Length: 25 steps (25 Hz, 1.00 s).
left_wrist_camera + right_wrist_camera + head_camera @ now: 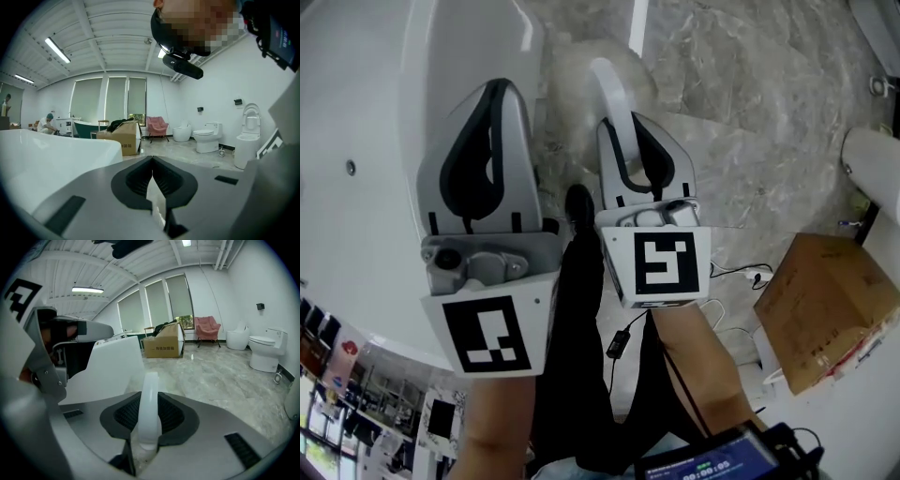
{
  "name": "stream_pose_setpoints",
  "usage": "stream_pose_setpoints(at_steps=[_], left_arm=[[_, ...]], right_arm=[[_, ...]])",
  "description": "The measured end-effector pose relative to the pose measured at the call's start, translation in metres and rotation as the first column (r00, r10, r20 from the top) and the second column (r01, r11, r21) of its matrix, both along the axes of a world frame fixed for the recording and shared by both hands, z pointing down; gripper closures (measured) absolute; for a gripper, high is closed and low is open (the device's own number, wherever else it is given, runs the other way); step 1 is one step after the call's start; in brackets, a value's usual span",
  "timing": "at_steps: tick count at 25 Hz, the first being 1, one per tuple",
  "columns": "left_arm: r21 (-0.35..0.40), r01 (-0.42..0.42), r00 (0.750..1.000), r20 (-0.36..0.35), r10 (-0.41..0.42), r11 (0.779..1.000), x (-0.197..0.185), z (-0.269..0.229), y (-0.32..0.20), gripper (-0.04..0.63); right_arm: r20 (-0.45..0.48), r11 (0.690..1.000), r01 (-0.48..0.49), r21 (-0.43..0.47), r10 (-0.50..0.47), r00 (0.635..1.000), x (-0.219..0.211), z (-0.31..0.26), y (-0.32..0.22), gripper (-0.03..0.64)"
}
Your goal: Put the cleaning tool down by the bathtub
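Bathtub (356, 141) in all three views

My left gripper (497, 94) and right gripper (622, 127) have matt grey plastic shells, and black ribbed, rubbery pads (172, 414) line the jaws. The cleaning tool (149, 404) in my right one looks like smooth, milky plastic, slightly see-through. The bathtub (356, 112) is smooth, glossy white. The floor (750, 112) is polished grey veined stone or tile with a sheen. The box (830, 300) is dull brown cardboard. My trousers (577, 356) are black cloth.
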State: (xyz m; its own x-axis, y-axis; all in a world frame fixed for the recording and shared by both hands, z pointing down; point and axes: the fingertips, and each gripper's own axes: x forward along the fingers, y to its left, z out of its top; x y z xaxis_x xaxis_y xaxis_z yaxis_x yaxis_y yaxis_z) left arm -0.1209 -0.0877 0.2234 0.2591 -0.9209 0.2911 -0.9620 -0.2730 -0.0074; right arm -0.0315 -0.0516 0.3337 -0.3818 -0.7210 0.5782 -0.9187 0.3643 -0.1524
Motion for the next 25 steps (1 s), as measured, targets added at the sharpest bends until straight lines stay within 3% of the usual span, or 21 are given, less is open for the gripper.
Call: stream_pose_setpoints(at_steps=[7, 13, 18, 25], left_arm=[[-0.025, 0.008, 1.0, 0.015, -0.008, 1.0, -0.009, 0.065, 0.005, 0.58], [-0.032, 0.015, 1.0, 0.009, -0.015, 0.999, -0.014, 0.108, 0.006, 0.58], [-0.038, 0.014, 1.0, -0.003, -0.014, 0.999, -0.015, 0.129, 0.007, 0.58], [-0.032, -0.006, 0.999, 0.038, 0.007, 0.999, -0.016, 0.153, 0.012, 0.58]], right_arm=[[-0.011, 0.994, -0.068, -0.08, 0.068, 0.998, 0.008, 0.069, 0.012, 0.511], [-0.036, 0.996, -0.063, -0.062, 0.061, 0.998, 0.008, 0.119, 0.02, 0.511], [-0.041, 0.995, -0.07, -0.075, 0.067, 0.997, -0.001, 0.148, 0.025, 0.511], [-0.047, 0.985, -0.092, -0.146, 0.086, 0.995, -0.013, 0.186, 0.038, 0.511]])
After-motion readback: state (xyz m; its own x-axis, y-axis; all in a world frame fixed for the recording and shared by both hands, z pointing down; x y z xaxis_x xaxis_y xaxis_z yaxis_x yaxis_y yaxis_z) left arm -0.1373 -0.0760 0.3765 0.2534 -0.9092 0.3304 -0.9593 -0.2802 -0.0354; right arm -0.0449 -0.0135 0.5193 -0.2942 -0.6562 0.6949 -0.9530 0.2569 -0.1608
